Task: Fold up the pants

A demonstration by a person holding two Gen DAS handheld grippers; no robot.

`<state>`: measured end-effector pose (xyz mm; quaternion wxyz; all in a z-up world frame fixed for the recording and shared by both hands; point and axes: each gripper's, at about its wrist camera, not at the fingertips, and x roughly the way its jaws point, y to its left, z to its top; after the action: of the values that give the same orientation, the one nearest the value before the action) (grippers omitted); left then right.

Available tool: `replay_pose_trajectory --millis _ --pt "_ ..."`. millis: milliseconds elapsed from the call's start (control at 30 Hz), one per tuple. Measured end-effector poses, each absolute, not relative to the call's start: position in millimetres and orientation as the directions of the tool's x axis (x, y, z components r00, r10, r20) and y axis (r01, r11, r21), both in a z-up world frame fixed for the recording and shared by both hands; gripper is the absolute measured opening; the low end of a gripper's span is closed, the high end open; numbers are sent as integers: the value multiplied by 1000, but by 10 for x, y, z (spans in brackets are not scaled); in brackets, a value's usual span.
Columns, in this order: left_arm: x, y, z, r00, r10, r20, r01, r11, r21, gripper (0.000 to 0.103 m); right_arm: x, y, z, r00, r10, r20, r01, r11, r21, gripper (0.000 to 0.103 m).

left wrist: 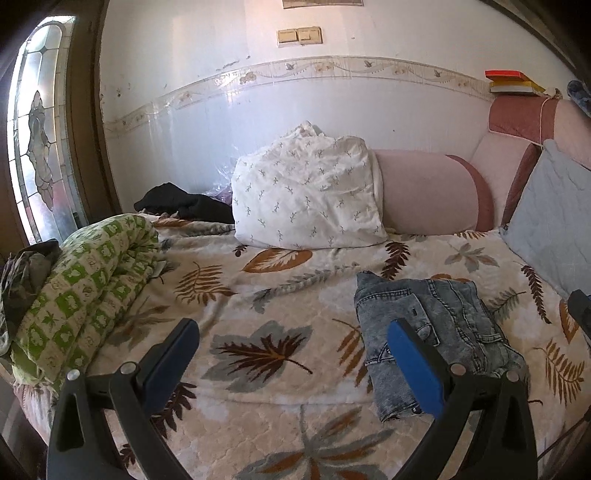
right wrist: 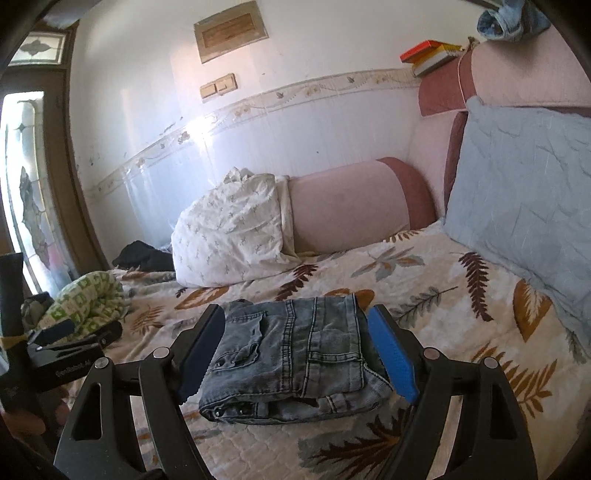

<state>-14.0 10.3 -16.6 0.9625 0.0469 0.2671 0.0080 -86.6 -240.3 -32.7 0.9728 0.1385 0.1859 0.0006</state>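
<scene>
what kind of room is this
Most likely a bedroom in a home: a bed under a leaf-print blanket, a white pillow against the wall, a padded pink headboard, and folded jeans lying on the blanket.

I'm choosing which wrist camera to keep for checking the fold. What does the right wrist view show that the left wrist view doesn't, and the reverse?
Only the right wrist view shows the whole framed panel on the wall and the left gripper from outside, at the left edge. Only the left wrist view shows the full green patterned quilt roll. Both show the folded jeans lying free on the leaf-print bedspread, the white pillow and open jaws.
</scene>
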Motion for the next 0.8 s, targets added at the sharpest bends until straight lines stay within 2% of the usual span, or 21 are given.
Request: replay_pose_trajectory --millis 800 --pt "54 49 -359 843 65 -534 18 989 149 103 -732 -2463 -431 917 45 -396 70 960 271 80"
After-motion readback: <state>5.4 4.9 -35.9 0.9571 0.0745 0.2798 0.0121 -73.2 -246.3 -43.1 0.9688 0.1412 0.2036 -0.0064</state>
